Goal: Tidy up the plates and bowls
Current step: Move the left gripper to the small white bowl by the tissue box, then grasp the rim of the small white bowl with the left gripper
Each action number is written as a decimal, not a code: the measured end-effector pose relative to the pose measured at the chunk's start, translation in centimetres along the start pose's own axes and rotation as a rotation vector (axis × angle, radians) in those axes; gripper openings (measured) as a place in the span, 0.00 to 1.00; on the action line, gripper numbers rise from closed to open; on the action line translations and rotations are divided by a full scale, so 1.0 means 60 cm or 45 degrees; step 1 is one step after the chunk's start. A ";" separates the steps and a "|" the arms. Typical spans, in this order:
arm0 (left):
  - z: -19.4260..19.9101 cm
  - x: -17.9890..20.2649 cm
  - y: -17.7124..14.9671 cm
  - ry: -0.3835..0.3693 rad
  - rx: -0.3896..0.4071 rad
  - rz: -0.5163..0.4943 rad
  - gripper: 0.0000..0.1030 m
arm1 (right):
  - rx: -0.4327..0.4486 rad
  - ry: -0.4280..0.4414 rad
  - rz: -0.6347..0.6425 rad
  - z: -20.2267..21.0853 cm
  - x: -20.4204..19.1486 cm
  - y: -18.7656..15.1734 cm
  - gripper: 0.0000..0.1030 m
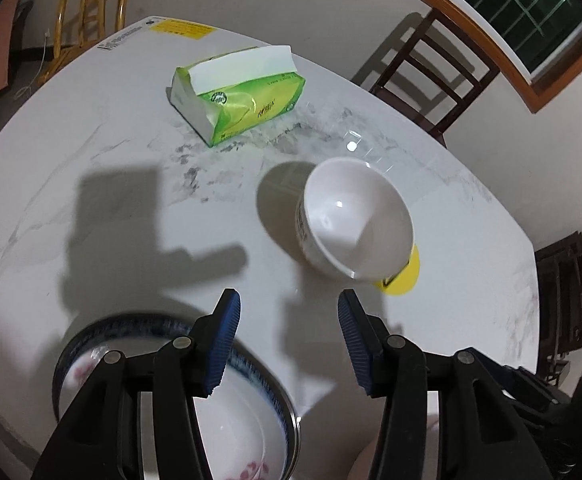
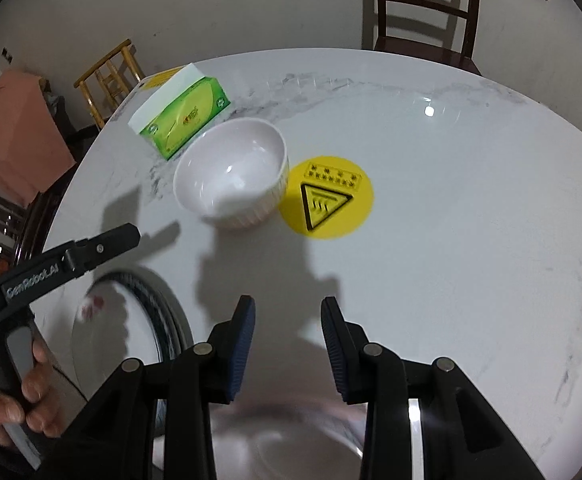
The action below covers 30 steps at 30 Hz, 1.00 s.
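Nearest the left gripper (image 1: 287,338), whose blue-padded fingers (image 1: 223,342) are spread with nothing between them, lies one white plate with a dark blue patterned rim and pink flowers (image 1: 247,432), holding nothing. One plain white ribbed ceramic bowl (image 2: 231,172), also holding nothing, stands farther out on the white marbled surface (image 2: 451,240), touching one round yellow warning sticker (image 2: 327,198). Behind the bowl lies one green tissue pack (image 1: 237,94); the right gripper (image 2: 287,350) has its fingers spread too, gripping nothing.
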State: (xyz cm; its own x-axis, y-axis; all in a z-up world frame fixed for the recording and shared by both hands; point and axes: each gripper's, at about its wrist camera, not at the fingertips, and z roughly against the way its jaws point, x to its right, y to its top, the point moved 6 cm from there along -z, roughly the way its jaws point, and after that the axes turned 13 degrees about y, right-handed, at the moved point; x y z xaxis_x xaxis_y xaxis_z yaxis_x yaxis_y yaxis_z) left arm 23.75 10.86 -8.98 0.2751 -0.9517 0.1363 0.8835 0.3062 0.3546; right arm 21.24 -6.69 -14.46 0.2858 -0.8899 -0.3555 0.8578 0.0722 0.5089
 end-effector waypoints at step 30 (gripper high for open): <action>-0.118 0.031 0.079 -0.026 -0.076 -0.014 0.19 | -0.038 -0.071 -0.101 -0.151 0.020 0.118 0.21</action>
State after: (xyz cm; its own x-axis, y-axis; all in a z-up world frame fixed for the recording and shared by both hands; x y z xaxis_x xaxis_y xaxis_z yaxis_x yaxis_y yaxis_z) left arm 31.14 10.39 -13.58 0.2580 -0.9541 0.1520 0.9076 0.2933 0.3002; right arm 31.50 -3.15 -18.37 0.1932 -0.9170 -0.3491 0.8894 0.0135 0.4568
